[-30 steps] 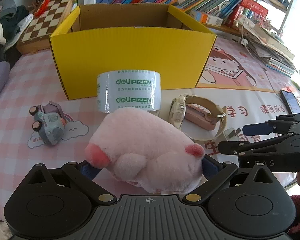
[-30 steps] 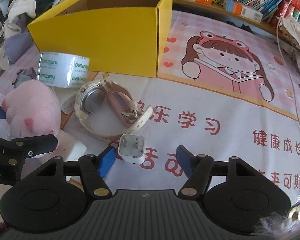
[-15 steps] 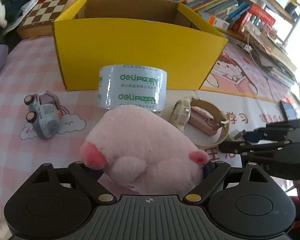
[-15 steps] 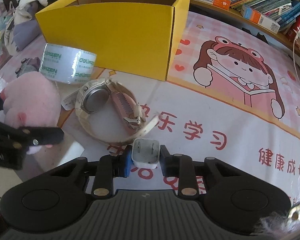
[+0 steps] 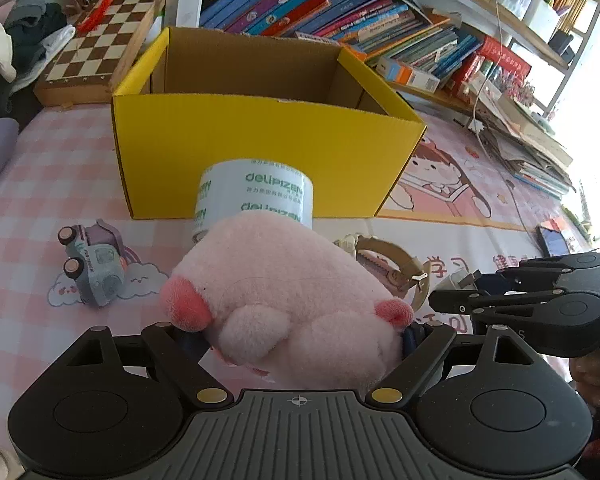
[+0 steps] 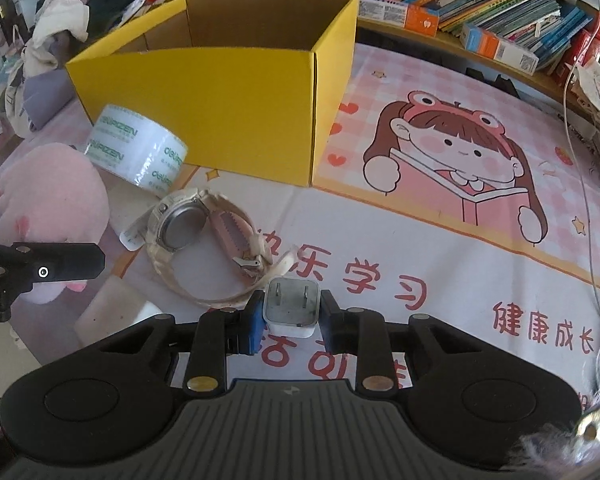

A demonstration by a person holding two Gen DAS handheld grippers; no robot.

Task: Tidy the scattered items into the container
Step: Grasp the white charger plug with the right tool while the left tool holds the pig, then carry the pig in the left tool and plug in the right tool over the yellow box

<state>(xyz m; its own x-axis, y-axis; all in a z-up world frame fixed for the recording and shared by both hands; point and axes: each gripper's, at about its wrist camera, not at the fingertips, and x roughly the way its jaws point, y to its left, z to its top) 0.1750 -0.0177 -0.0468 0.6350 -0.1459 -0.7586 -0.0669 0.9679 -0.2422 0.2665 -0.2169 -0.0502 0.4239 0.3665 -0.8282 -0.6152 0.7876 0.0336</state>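
Plush pig (image 5: 284, 300) sits clamped between the fingers of the left gripper (image 5: 300, 334), higher against the yellow box (image 5: 260, 148) than half a second ago, now covering the lower part of the tape roll (image 5: 256, 196) that stands just before the box's front wall. Left of the pig, the toy car (image 5: 94, 270) lies on the pink checked cloth (image 5: 52, 184) as before. Right of the pig the watch (image 6: 204, 248) lies where it did, its strap looped beside the tape. Further right, the right gripper (image 6: 292, 316) is closed tight on the white charger plug (image 6: 292, 312), prongs facing up; a second ago its fingers stood wide apart around the plug, and the grip is unchanged from half a second back. The box is open-topped, and what can be seen of its inside holds nothing. The bench carries a cartoon girl print (image 6: 455, 160) with red Chinese characters. Behind stand a chessboard (image 5: 104, 48), piled clothes (image 6: 68, 16) and rows of books (image 5: 339, 12) on a shelf.
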